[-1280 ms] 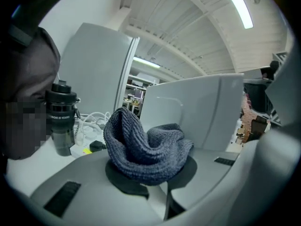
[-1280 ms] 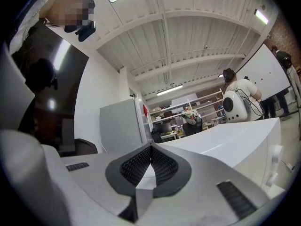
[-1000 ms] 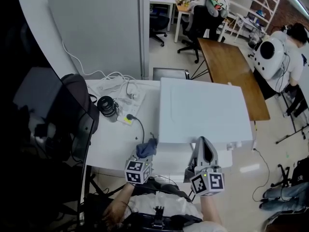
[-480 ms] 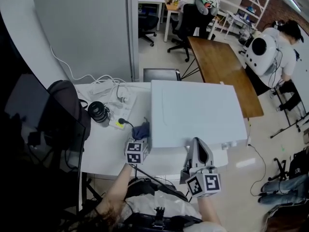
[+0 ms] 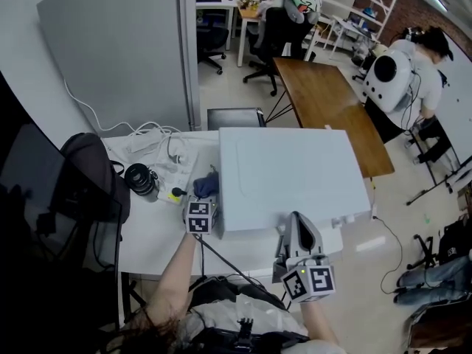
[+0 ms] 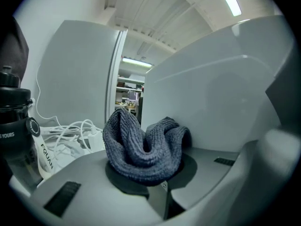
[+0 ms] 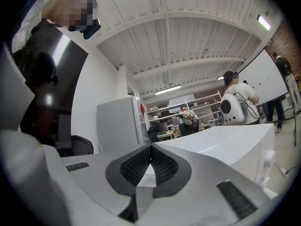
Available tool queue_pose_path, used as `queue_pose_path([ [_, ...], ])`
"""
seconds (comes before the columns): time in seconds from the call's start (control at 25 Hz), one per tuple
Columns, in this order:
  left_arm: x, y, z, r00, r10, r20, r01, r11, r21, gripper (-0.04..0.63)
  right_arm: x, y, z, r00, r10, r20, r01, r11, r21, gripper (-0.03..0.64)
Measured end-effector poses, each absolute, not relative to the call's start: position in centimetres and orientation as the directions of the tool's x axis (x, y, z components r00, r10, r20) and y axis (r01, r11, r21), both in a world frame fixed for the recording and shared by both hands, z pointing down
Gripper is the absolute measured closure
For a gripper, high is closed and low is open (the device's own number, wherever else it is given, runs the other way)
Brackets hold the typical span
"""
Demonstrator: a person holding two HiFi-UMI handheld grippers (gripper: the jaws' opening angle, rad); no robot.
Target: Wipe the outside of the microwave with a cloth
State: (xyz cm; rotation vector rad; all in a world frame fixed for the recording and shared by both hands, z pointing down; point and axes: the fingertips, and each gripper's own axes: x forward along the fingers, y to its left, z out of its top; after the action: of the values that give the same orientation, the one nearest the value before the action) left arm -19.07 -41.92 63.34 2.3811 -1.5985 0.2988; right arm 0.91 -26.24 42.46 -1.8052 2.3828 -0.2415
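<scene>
A white microwave [image 5: 291, 175] stands on the white table [image 5: 155, 231], its top facing up. My left gripper [image 5: 205, 195] is shut on a blue-grey knitted cloth [image 5: 207, 184] and holds it against the microwave's left side wall [image 6: 211, 98]. In the left gripper view the bunched cloth [image 6: 143, 145] fills the jaws' tip, right beside that wall. My right gripper [image 5: 299, 231] hovers at the microwave's front edge, shut with nothing between its pads [image 7: 141, 166]. The microwave's top [image 7: 221, 140] lies just ahead of it.
A black camera lens [image 5: 139, 178], a white power strip [image 5: 181, 169] and tangled white cables [image 5: 151, 135] lie on the table left of the microwave. A dark bag [image 5: 88, 172] sits at the table's left end. A grey partition [image 5: 125, 50] stands behind. A person [image 5: 413, 57] stands far right.
My left gripper has carried the cloth forward along the microwave's left side, from its front corner toward the middle. The right gripper has stayed at the front edge.
</scene>
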Motion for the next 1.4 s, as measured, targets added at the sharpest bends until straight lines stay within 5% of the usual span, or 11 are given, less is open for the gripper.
queue_pose_path([
  [0.68,-21.0,-25.8,54.0,0.152,-0.974,0.17,-0.983,-0.132,0.125,0.546,5.8,-21.5,41.8,-0.322,-0.944,-0.074,-0.904,0.33,-0.271,0.6],
  [1.04,-12.5,-12.1,50.0,0.035,-0.992,0.122,-0.99,-0.018,0.14,0.546,13.1,-16.0,43.4,-0.45,-0.891,-0.063,-0.849,0.449,-0.279,0.6],
  [1.4,-3.6,-5.7,48.4,0.118,-0.983,0.138,-0.99,-0.105,0.096,0.546,15.3,-11.4,44.3,-0.49,-0.87,-0.054,-0.827,0.483,-0.288,0.6],
])
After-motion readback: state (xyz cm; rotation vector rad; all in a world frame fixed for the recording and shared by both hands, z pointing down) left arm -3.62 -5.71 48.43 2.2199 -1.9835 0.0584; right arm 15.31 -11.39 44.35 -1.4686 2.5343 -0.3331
